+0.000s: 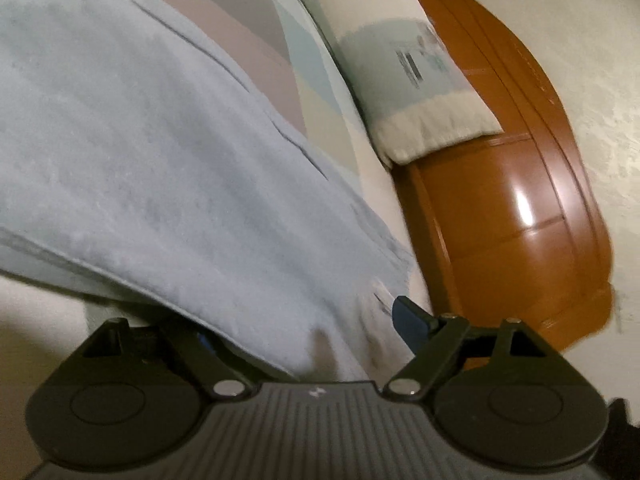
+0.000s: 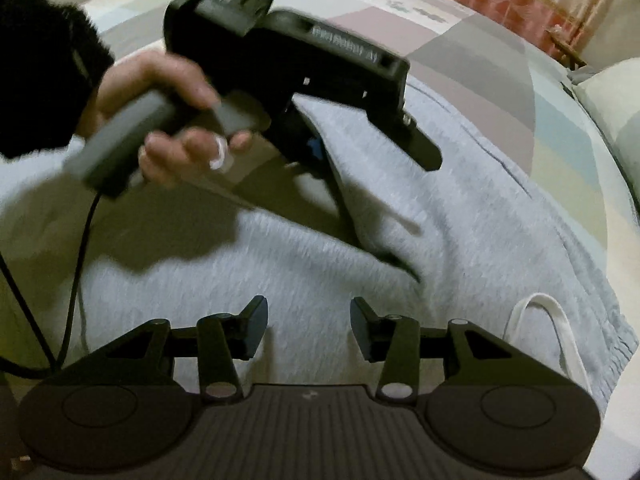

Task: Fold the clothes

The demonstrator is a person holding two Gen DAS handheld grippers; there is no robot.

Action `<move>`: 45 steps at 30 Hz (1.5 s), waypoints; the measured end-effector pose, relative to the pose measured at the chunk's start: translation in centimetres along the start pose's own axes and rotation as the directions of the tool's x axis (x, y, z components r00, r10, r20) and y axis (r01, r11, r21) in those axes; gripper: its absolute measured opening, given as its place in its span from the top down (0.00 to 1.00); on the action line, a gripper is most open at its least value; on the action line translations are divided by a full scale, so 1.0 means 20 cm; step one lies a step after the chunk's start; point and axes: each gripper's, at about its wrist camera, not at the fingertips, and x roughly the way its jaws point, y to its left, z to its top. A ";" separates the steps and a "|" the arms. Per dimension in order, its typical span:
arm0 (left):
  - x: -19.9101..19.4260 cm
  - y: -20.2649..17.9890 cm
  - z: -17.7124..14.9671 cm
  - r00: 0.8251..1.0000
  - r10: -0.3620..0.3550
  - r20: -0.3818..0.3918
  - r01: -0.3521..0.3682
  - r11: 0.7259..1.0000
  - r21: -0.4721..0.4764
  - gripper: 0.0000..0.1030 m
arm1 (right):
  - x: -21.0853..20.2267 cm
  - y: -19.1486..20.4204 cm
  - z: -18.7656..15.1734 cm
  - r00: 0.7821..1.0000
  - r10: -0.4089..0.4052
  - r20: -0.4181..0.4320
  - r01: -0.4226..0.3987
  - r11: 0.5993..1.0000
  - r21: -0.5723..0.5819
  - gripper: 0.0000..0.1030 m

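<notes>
Left gripper (image 1: 308, 344): jaws clamped on a raised fold of the grey sweatpants (image 1: 160, 168), lifted above the patchwork bedcover (image 1: 256, 32). Right gripper (image 2: 309, 330): jaws spread wide, gripping nothing, poised over sweatpants near the white drawstring (image 2: 560, 320). Pillow (image 1: 400, 64) against wooden headboard (image 1: 520, 200).

The pale grey fleece sweatpants (image 2: 420, 240) fill the middle and lower part of my right-wrist view, spread flat and soft with a fuzzy nap, one fold of cloth lifted into a ridge running from the upper centre down toward the middle. Their gathered waistband sits at the lower right of that frame, where a white drawstring (image 2: 556, 320) loops out over the cloth. In my left-wrist view the same garment (image 1: 160, 168) stretches as a broad pale blue-grey sheet from the upper left down to the bottom centre, a straight seam running along its right side.
</notes>
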 end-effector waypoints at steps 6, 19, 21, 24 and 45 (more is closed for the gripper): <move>-0.11 -0.01 0.00 0.992 -0.112 -0.050 0.110 0.993 -0.049 0.19 | 0.00 -0.01 0.00 1.000 -0.005 0.001 0.004 1.000 0.026 0.48; 0.12 -0.10 0.07 0.975 -0.205 -0.085 0.200 0.978 -0.068 0.19 | 0.04 -0.02 0.04 0.999 0.011 0.038 -0.017 0.989 0.145 0.47; 0.11 -0.13 0.10 0.972 -0.215 -0.096 0.209 0.975 -0.073 0.19 | 0.03 -0.02 0.05 0.998 0.011 0.065 -0.021 0.987 0.159 0.44; 0.11 -0.16 0.15 0.967 -0.230 -0.114 0.221 0.972 -0.082 0.19 | 0.10 -0.01 0.07 0.998 0.025 0.057 -0.035 0.985 0.171 0.39; 0.06 -0.06 0.09 0.959 -0.236 -0.155 0.206 0.961 -0.184 0.18 | 0.21 0.00 0.11 0.994 0.070 0.089 -0.090 0.966 0.244 0.26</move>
